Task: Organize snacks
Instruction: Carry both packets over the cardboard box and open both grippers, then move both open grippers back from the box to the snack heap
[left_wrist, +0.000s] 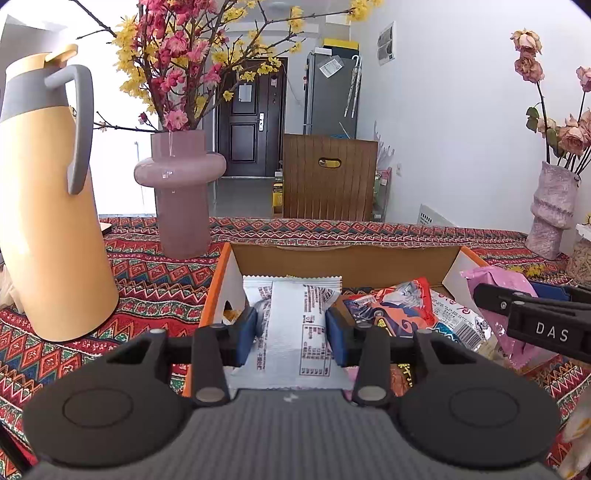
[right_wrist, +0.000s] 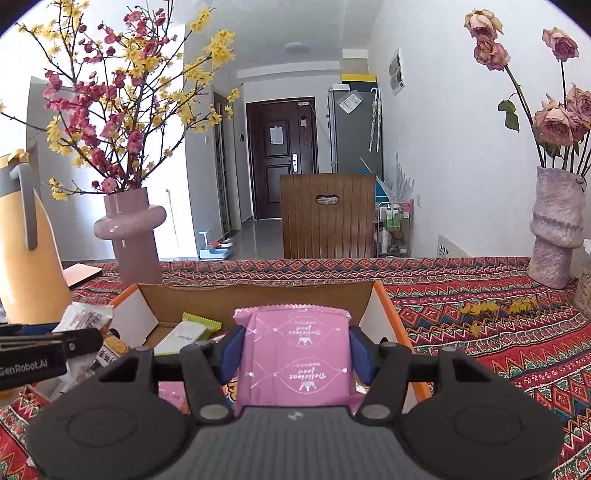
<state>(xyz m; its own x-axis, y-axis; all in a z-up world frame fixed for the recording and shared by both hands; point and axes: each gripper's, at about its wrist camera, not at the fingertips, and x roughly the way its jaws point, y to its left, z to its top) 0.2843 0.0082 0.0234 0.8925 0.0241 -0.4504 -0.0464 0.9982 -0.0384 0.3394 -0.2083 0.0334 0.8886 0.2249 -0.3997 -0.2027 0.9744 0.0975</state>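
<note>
Clamping a white snack packet between its blue pads, the left gripper holds it over the near left part of the open cardboard box, while the right gripper is closed on a pink snack packet above the same box. More packets lie inside. The box sits on the patterned bench, with a yellow jug and a pink vase to the far left.
</note>
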